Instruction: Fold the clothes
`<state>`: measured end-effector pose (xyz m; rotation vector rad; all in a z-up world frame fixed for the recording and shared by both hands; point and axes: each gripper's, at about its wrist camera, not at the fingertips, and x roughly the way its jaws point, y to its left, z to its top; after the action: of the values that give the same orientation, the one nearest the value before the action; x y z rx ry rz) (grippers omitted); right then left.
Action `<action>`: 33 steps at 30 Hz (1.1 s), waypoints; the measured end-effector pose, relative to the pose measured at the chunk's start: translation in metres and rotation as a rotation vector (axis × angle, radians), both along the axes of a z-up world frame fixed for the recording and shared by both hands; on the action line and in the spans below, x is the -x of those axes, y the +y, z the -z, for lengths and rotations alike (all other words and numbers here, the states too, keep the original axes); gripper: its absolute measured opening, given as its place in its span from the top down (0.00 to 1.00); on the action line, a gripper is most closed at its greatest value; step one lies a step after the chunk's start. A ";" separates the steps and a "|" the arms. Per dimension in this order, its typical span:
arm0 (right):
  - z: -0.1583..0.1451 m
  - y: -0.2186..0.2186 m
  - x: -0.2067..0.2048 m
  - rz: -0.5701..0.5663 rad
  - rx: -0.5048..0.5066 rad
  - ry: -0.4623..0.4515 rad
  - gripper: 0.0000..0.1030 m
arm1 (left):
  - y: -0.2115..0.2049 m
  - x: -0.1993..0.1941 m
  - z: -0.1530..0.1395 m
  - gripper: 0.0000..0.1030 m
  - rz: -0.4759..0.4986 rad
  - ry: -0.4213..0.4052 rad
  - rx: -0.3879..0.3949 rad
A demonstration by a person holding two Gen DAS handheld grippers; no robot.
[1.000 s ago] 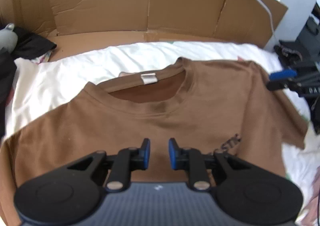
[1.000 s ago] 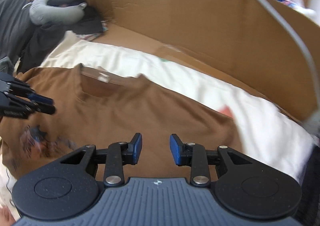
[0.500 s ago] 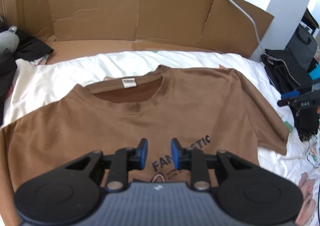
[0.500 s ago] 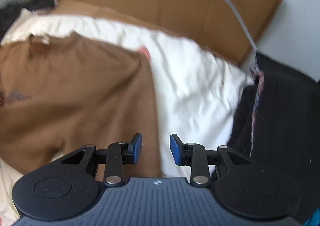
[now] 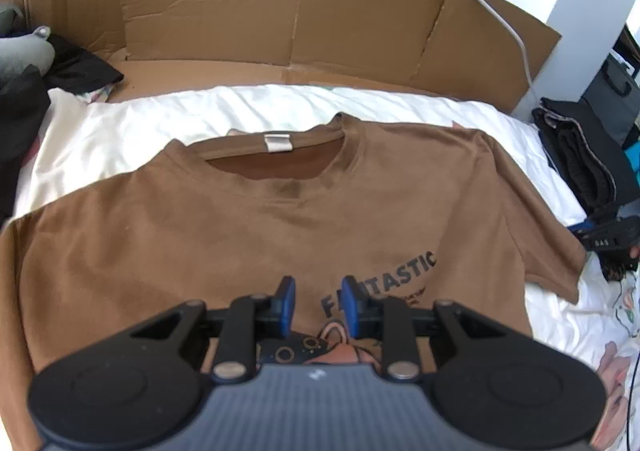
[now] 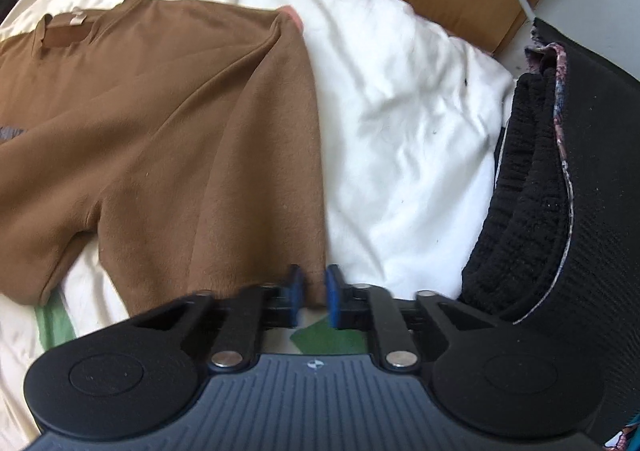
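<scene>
The brown T-shirt (image 5: 260, 235) is being kept spread face up on the white bed sheet (image 5: 224, 111). Nearest, above its chest print, the left tool (image 5: 318, 305) is being held slightly parted with nothing between its blue pads. At the T-shirt's right sleeve hem, the right tool (image 6: 314, 297) is being closed on the hem edge, the brown cloth being pinched between its pads. Just right of that sleeve, a pile of folded dark clothes (image 6: 532, 179) is being kept. Beyond the T-shirt's collar, a cardboard wall (image 5: 288, 11) is being stood along the bed.
</scene>
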<state>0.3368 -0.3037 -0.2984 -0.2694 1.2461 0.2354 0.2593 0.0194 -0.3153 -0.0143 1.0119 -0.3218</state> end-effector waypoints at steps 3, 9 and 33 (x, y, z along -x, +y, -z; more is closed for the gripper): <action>-0.010 0.000 -0.003 -0.017 0.040 -0.024 0.99 | 0.003 0.000 0.000 0.74 -0.011 0.001 0.007; -0.030 -0.018 -0.023 0.013 0.140 -0.061 0.99 | 0.004 0.000 0.001 0.74 -0.017 0.003 0.015; -0.024 -0.014 -0.075 -0.053 0.329 -0.105 0.68 | 0.027 0.010 -0.023 0.71 -0.074 -0.048 0.011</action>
<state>0.4117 -0.3174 -0.2747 -0.5923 1.1718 0.0591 0.2497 0.0469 -0.2920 -0.0534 0.9594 -0.2589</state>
